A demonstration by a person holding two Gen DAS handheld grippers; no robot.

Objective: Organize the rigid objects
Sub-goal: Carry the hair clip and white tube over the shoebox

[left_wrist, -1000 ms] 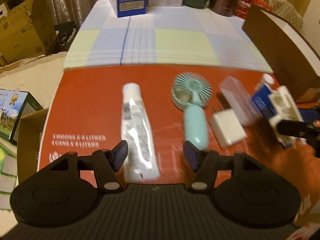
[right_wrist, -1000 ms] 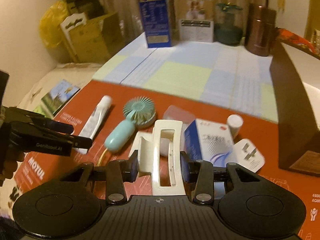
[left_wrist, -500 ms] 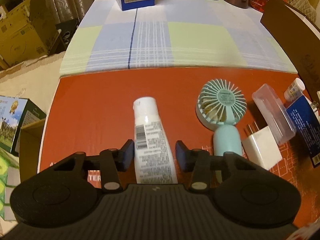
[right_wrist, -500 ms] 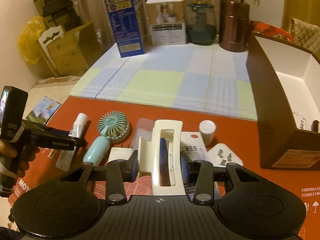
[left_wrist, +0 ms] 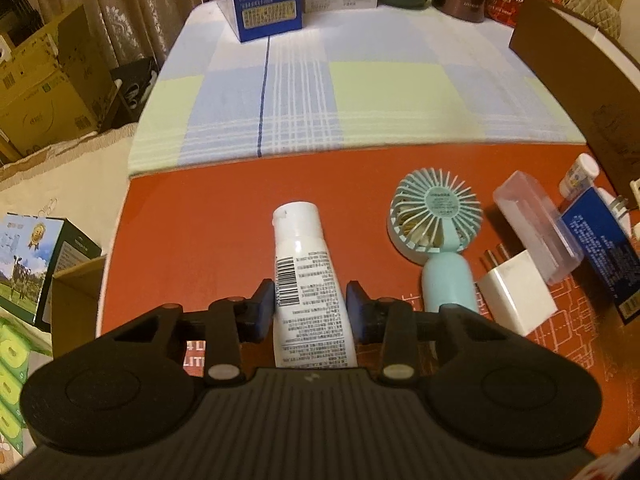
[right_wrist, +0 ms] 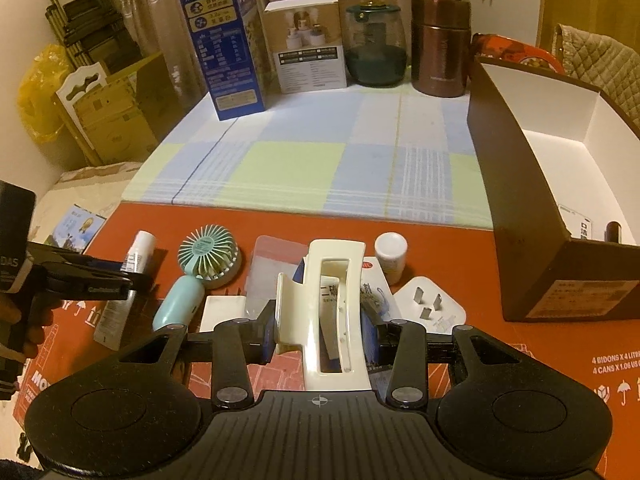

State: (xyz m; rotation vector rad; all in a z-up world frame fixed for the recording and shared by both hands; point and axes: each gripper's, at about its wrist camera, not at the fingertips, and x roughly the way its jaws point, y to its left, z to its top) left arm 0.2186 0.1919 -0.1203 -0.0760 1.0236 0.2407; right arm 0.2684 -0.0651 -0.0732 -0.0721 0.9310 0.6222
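A white tube (left_wrist: 298, 236) lies on the red cardboard sheet (left_wrist: 200, 208). My left gripper (left_wrist: 310, 308) straddles its lower half. The jaws are closing and both pads touch the tube's sides. In the right wrist view the left gripper (right_wrist: 134, 280) sits low over the tube (right_wrist: 138, 254) at the left. My right gripper (right_wrist: 320, 332) is shut on a cream hair claw clip (right_wrist: 334, 264) and holds it above the pile of items. A brown box with a white inside (right_wrist: 516, 184) stands to the right.
Beside the tube lie a mint hand fan (left_wrist: 438, 216), a white charger (left_wrist: 516, 300), a clear case (left_wrist: 536, 228), a blue box (left_wrist: 604, 240) and a small white bottle (left_wrist: 578, 174). Cartons, a jar and a brown canister (right_wrist: 440, 56) stand along the far edge of the checked cloth.
My left gripper has shifted over the white tube and its jaws have narrowed onto it. The right gripper has lifted a little with the clip, showing more of the brown box.
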